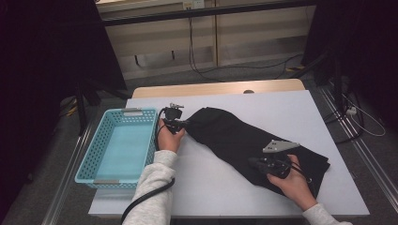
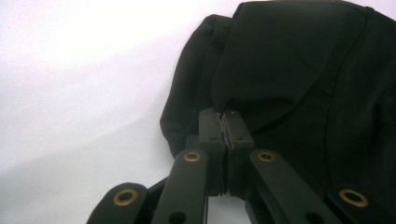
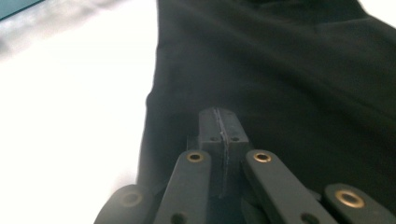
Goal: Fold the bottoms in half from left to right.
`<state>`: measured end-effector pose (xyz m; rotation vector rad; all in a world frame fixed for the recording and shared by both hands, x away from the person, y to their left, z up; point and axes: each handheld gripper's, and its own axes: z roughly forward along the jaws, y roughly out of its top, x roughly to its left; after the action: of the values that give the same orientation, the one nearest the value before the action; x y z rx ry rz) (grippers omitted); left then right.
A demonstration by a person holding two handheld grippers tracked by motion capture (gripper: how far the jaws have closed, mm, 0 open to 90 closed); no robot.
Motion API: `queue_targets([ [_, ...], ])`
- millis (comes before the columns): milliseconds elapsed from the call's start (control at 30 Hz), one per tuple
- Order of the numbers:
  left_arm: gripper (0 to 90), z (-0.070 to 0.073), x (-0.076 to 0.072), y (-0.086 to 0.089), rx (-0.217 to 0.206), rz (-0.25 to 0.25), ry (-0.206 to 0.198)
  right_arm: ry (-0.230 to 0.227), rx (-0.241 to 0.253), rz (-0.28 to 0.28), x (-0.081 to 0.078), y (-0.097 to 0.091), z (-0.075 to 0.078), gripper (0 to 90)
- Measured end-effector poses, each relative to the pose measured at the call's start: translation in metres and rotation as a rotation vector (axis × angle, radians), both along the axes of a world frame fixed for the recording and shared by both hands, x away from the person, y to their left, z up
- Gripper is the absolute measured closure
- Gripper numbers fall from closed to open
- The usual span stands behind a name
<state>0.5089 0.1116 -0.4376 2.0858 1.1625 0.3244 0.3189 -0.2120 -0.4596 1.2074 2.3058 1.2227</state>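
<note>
Bare white tabletop (image 1: pixel 286 105): free far right and near centre; turquoise perforated plastic basket (image 1: pixel 101 145) blocks left (black fabric garment (image 1: pixel 234 138) crosses the middle).

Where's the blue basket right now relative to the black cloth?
In the high view the blue basket sits at the table's left edge, just left of the left gripper, which pinches the black cloth's near end.

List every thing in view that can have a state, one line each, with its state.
black garment: folded into a long strip, lying flat and slantwise on the table.
left gripper: shut, pinching a fold at the garment's edge.
right gripper: shut, jaws together at the garment's edge; whether cloth is caught cannot be told.
blue basket: upright, empty, at the table's left edge.
table: covered with a white sheet.
</note>
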Motion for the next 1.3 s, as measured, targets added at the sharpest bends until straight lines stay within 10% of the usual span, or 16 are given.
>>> queue_targets([
  [500, 87.9, 0.014, 0.019, 0.010, 0.026, 0.063, -0.041, 0.032, -0.042, 0.051, -0.002, 0.002, -0.009, 90.0],
  [867, 55.1, 0.000, 0.007, 0.009, 0.021, 0.095, -0.022, 0.034, -0.028, 0.054, -0.002, 0.001, -0.010, 90.0],
  [1300, 84.8, -0.006, 0.014, 0.013, -0.012, 0.133, 0.040, 0.042, -0.025, 0.060, -0.003, 0.000, -0.010, 90.0],
])
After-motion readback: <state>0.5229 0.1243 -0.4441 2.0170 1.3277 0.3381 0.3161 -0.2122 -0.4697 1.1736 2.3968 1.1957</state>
